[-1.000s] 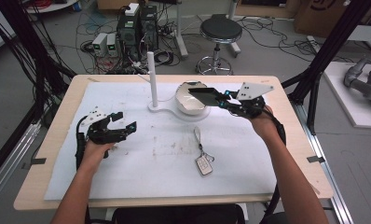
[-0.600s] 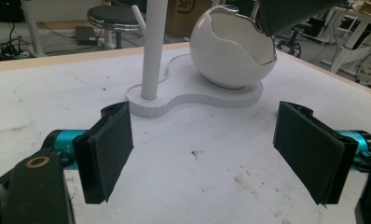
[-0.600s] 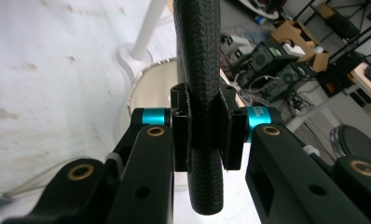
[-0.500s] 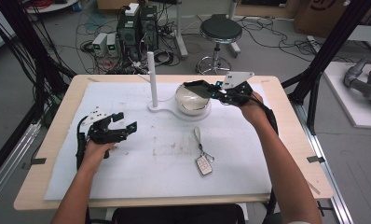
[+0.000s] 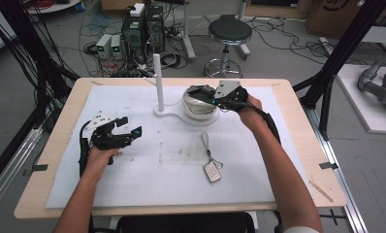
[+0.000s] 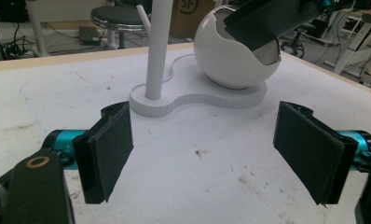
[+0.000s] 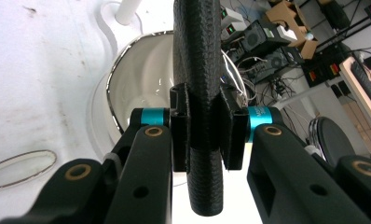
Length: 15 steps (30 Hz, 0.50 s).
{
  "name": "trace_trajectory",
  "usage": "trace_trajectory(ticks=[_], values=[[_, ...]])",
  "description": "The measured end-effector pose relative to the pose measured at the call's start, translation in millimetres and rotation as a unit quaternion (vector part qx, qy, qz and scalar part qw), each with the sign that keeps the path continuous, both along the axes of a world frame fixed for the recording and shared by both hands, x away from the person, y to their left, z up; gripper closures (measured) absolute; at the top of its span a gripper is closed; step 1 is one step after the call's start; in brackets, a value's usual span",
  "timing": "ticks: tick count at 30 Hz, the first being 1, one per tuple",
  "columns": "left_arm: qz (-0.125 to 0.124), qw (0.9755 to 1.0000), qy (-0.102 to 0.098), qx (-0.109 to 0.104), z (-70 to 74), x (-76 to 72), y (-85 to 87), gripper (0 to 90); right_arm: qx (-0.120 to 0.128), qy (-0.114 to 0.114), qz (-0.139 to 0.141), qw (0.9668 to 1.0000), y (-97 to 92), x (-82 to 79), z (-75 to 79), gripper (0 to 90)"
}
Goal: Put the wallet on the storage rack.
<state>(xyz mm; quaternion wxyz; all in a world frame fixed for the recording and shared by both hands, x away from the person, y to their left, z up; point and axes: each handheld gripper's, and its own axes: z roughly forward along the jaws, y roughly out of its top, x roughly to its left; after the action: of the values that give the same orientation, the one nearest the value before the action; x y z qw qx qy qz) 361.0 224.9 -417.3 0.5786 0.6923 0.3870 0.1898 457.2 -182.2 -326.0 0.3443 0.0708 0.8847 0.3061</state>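
Note:
A white ball-shaped bowl (image 5: 201, 108) with a chrome rim stands on a white base, beside an upright white post (image 5: 157, 77). My right gripper (image 5: 203, 92) is over the bowl's mouth, shut on a long black textured thing (image 7: 197, 46) that runs between its pads and out past them above the bowl's inside (image 7: 141, 79). In the left gripper view that black thing (image 6: 263, 21) hangs at the bowl's (image 6: 225, 60) opening. My left gripper (image 5: 131, 125) rests on the white mat at the left, open with nothing between its jaws (image 6: 207, 140).
A key fob (image 5: 212, 171) with a strap lies on the mat in front of the bowl. The white mat (image 5: 147, 184) covers most of the wooden table. Beyond the far edge are a stool (image 5: 228, 31) and computer boxes on the floor.
My right gripper has carried the black thing leftward and a little down, from the bowl's right side to over its mouth. The left gripper has stayed put.

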Motion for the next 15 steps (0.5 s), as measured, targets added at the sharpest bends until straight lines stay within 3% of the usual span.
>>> trace_trajectory(ticks=[8,13,15], values=[[0.002,1.0,0.001,-0.004,0.1,-0.2,0.1,19.8,-0.012,0.001,-0.013,0.9998,15.9,10.5,-14.6,75.4],[0.003,1.0,0.001,-0.004,-0.2,-0.2,1.2,19.8,0.002,0.016,-0.01,0.9998,24.5,12.4,-20.9,72.9],[0.004,1.0,0.001,-0.005,-0.6,-0.1,1.2,19.8,0.007,0.028,-0.009,0.9995,24.5,10.3,-21.4,67.1]])
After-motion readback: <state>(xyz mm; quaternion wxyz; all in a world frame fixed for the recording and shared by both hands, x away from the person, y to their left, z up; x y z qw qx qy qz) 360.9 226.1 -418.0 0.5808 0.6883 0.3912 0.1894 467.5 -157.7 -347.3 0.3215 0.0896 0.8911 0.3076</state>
